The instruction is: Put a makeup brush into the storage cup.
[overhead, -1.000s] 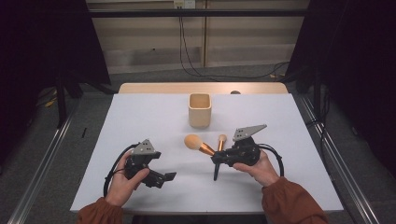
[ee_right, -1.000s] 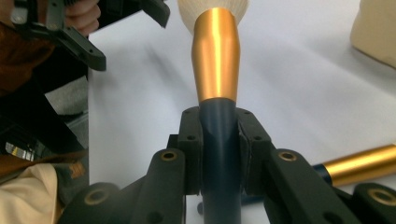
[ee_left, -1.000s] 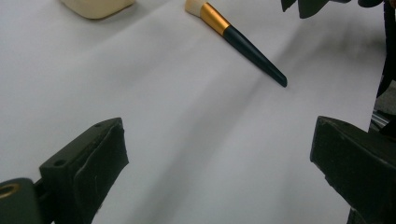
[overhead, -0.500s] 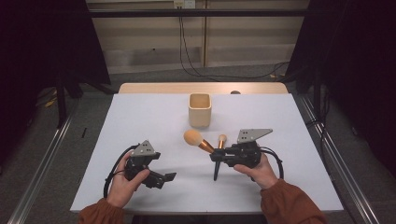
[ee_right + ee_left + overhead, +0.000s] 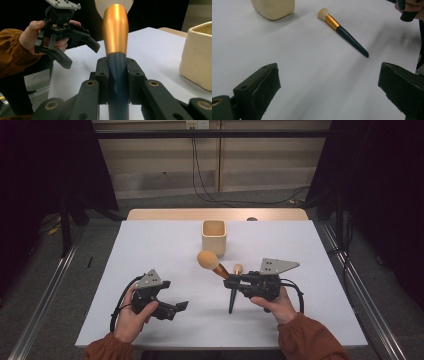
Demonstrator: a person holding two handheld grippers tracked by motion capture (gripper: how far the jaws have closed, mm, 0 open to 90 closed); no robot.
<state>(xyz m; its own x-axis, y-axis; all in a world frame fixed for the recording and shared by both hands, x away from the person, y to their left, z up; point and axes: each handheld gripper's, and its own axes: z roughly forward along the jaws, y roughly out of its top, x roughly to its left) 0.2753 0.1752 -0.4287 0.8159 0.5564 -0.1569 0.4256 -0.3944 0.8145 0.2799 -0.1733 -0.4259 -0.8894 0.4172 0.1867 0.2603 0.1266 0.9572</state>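
a cream square cup stands upright near the far middle of the white table. a slim brush with a gold collar and dark handle lies flat on the table, well in front of the cup.

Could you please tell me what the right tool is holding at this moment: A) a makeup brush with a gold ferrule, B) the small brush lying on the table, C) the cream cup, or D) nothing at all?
A. In the right gripper view the right tool has its jaws closed on the dark handle of the large makeup brush, lifted off the table.
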